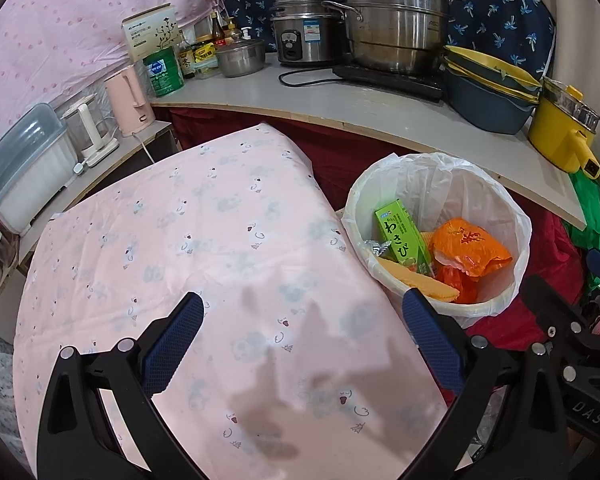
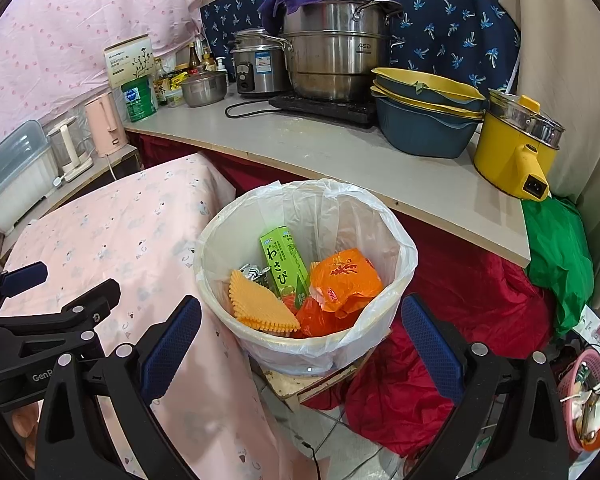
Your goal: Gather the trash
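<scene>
The right tool (image 2: 300,344) hangs released, its blue pads spread wide with nothing between them. Straight ahead of it and a little below, framed by the two pads, stands the bin (image 2: 404,248), lined with a thin white bag. The trash already lies inside: a green wasabi box (image 2: 284,266) propped on end with its long axis running away from the tool and leaning against the far-left wall, a yellow wafer (image 2: 260,308) lying flat at the near-left, orange wrappers (image 2: 344,280) heaped to the right of the box, and a scrap of silver foil (image 2: 254,271) behind the wafer.

The left tool (image 1: 302,344) is likewise released and empty, hovering over the pink-clothed desk (image 1: 180,240). From it the bin (image 1: 516,240) lies ahead and to the right, just past the desk's right edge, so the right tool is the nearer of the two and lines up with the bin's mouth. No loose trash shows on the cloth ahead of the left tool; only its shadow falls there. I judge the collecting largely done, and any coming move would turn on the bin itself.

The right view alone shows that the bin rests on a low wooden board over tiled floor, with red cloth bunched beside it. The left view alone shows the whole spread of the desk's cloth.
</scene>
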Tool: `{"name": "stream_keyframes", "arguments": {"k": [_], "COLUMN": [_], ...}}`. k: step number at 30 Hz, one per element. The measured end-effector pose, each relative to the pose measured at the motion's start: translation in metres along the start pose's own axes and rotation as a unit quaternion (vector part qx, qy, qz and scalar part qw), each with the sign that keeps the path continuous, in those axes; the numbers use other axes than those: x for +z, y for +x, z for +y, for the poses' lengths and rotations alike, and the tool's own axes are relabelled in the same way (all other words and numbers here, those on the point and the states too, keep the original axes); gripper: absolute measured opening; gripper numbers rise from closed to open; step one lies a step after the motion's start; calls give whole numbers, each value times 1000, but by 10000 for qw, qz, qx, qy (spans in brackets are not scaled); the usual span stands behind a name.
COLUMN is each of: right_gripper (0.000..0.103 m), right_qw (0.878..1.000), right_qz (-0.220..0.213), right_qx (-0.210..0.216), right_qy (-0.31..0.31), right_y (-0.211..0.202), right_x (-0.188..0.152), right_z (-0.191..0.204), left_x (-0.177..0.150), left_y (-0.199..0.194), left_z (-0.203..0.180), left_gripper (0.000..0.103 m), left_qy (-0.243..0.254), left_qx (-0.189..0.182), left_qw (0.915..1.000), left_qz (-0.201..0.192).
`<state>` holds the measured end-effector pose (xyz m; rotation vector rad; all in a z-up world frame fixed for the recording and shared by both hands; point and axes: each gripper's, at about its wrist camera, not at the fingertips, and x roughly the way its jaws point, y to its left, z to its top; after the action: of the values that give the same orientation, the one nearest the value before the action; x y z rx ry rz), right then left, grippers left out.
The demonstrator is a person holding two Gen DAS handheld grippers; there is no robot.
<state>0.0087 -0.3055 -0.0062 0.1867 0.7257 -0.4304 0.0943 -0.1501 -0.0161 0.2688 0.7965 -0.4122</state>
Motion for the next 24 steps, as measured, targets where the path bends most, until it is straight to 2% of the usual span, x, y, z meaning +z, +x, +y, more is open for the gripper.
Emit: {"name": "stream_keyframes", "arguments": {"k": [24], "right_gripper": [97], "right_qw": [10000], "right_qz": [20], "right_qx": [-10], "right_qy": [20], "right_y": [2], "right_x": [-5], "right_z": [-2], "left_x": [-1], "left_y": [1], "left_z": [-3], "left_gripper": [95], "left_qy": [83], "left_qx": [3], "left_qw": [10000], "left_qz": [16]}}
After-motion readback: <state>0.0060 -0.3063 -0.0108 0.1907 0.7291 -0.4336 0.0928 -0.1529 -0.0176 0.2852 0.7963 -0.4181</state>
